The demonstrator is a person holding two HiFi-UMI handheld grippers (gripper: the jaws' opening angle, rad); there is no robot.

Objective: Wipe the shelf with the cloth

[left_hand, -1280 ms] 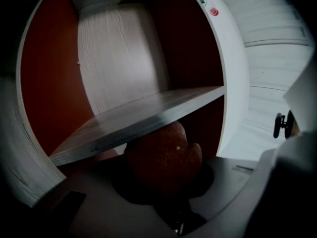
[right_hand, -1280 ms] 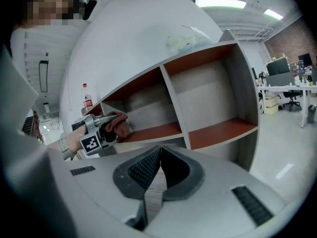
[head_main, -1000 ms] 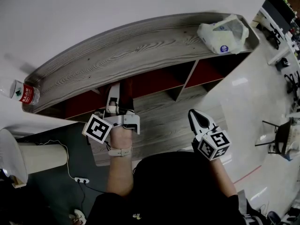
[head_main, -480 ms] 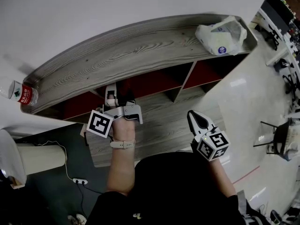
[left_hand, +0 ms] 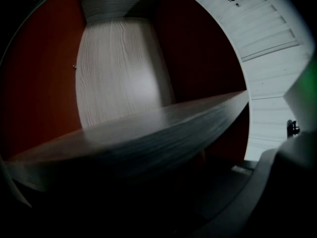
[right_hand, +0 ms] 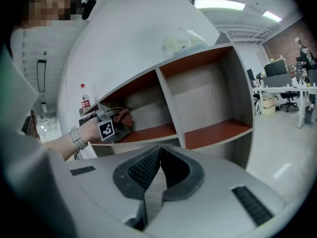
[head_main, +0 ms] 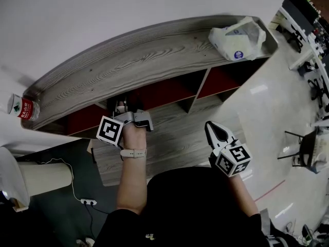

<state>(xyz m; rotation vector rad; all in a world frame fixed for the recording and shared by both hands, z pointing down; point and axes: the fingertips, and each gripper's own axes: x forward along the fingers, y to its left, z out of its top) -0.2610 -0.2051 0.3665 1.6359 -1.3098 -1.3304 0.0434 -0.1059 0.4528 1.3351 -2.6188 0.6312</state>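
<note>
Head view: left gripper [head_main: 122, 113] is reaching fwd into a red-lined compartment of the shelf [head_main: 133, 66], tips tucked in shadow under the top's front edge. Right gripper [head_main: 212, 129] is hanging well back & off to its right, out in the open, jaws pressed together w/ nothing btwn. A plastic bag [head_main: 237, 37] is sitting on the shelf top far ahead-right of the right gripper, and a bottle [head_main: 21, 107] is far to the left gripper's left. Left gripper view: a shelf board [left_hand: 148, 143] is running crosswise just ahead, w/ a wood back panel [left_hand: 119, 73] beyond & red walls either side. The lower part is too dark, so can't tell if those jaws are spread or pinching. Right gripper view: its own pads are meeting at the tips, empty, and the left gripper [right_hand: 115, 125] is sitting inside the compartment ahead-left. Cloth isn't showing clearly in any view; prob. bunched at the left tips. Board's long axis is lying side-to-side to the left gripper, the nearer one, so the wipe is calling for sideways strokes.
</note>
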